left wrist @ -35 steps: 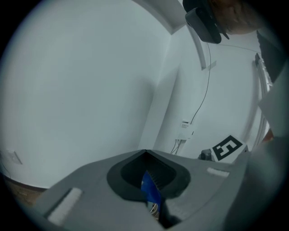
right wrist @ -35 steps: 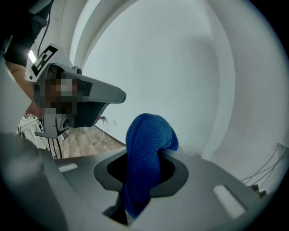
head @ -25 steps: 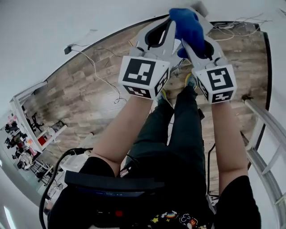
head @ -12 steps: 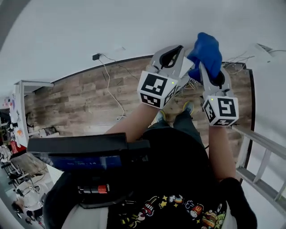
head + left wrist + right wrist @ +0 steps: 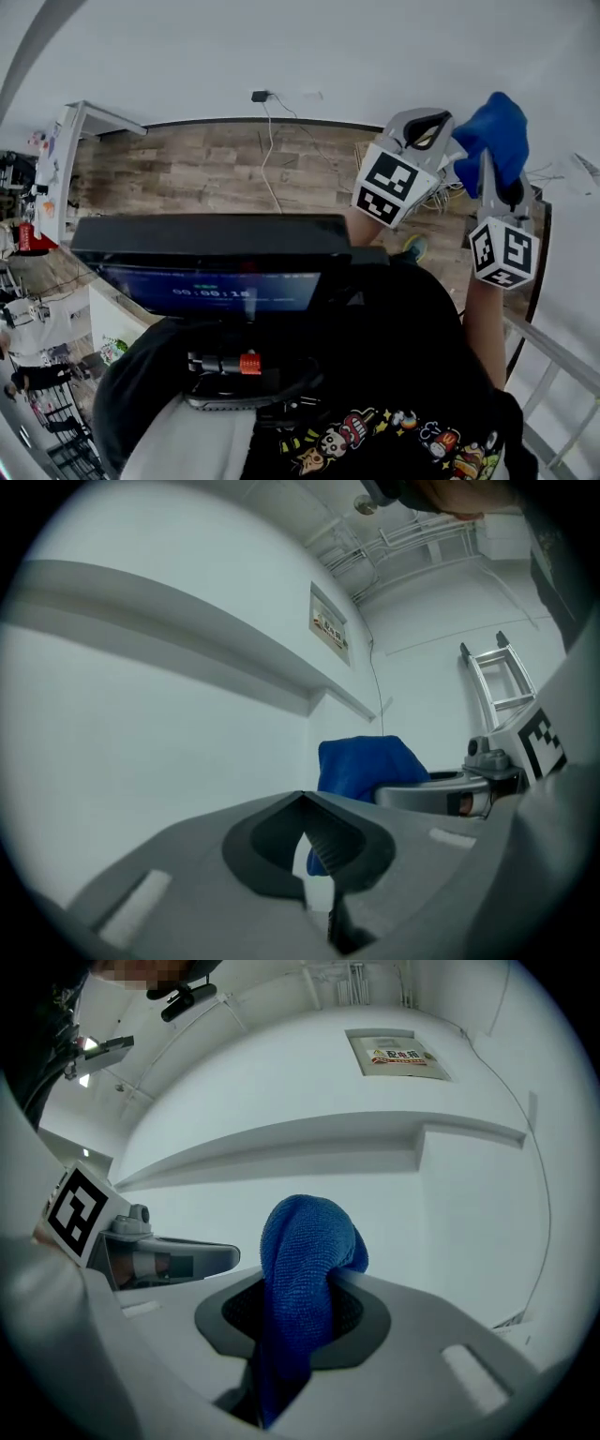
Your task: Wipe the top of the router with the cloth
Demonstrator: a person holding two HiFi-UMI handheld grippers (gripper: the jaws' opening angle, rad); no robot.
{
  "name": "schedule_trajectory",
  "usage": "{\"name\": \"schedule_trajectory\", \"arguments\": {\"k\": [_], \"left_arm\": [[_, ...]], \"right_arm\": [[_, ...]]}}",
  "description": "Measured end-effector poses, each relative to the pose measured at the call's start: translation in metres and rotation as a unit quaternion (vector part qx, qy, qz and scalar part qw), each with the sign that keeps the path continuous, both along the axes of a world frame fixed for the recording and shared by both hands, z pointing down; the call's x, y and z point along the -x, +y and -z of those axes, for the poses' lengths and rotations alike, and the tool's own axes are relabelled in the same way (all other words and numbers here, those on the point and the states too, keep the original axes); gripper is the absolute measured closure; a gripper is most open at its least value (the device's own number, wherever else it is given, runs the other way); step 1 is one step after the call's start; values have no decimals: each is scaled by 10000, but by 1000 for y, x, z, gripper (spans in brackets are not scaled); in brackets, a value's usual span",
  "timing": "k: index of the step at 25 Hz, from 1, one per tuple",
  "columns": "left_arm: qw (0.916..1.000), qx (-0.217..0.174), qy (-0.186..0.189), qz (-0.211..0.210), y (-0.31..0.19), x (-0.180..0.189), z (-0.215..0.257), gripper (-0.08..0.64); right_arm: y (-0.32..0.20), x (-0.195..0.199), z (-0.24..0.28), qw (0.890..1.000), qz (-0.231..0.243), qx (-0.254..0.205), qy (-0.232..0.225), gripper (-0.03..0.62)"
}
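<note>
Right gripper view: right gripper (image 5: 302,1290) clenched on the blue cloth (image 5: 307,1232). The cloth comes up between the jaws, bunches into a rounded lump above the tips, and a tail hangs down through the gap at the bottom of the frame. Firm hold, judging by the pinch.

Left gripper view: left gripper (image 5: 302,797) closed with tips meeting and nothing between them. The blue seen through the slit is the cloth on the other gripper, at centre right of that frame.

Head view: both grippers sit at the upper right, close together and aimed up and away from the body, the cloth topmost. Below and left are the wood floor (image 5: 206,173) with loose cables (image 5: 272,164), and a dark screen unit (image 5: 216,267) at the person's chest.

Ahead of the jaws in both gripper views there is only white wall and a long pale ledge (image 5: 309,1147) running across the middle of the frame. A sign (image 5: 398,1054) is at the top, and a ladder (image 5: 502,682) is at the right of the left gripper view.

The router shows clearly in no view, so I can't tell its direction, long axis or nearer hand. Wiping has not started. My guess is the next move is to find the router and bring the cloth-bearing right gripper down flat over its top. The risk is wiping with only the lump rather than a spread face.
</note>
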State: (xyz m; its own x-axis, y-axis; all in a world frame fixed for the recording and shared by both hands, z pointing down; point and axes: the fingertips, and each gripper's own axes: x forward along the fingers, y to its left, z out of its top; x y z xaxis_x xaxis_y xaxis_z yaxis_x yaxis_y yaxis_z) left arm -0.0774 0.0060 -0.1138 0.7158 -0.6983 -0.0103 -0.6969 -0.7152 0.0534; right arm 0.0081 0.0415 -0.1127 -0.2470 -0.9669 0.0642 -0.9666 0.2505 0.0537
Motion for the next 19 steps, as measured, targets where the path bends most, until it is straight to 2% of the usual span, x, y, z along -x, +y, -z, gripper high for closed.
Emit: {"name": "schedule_trajectory", "arguments": {"k": [6, 10, 19], "left_arm": [[9993, 97, -102, 354, 5, 27, -20, 558], [9992, 117, -107, 371, 2, 29, -19, 558], [9982, 268, -63, 541, -11, 60, -23, 558]], "right_arm": [[0, 34, -16, 10000, -42, 60, -27, 479], [-5, 45, -18, 9999, 110, 112, -37, 479], [-8, 66, -22, 9994, 239, 227, -53, 479]]}}
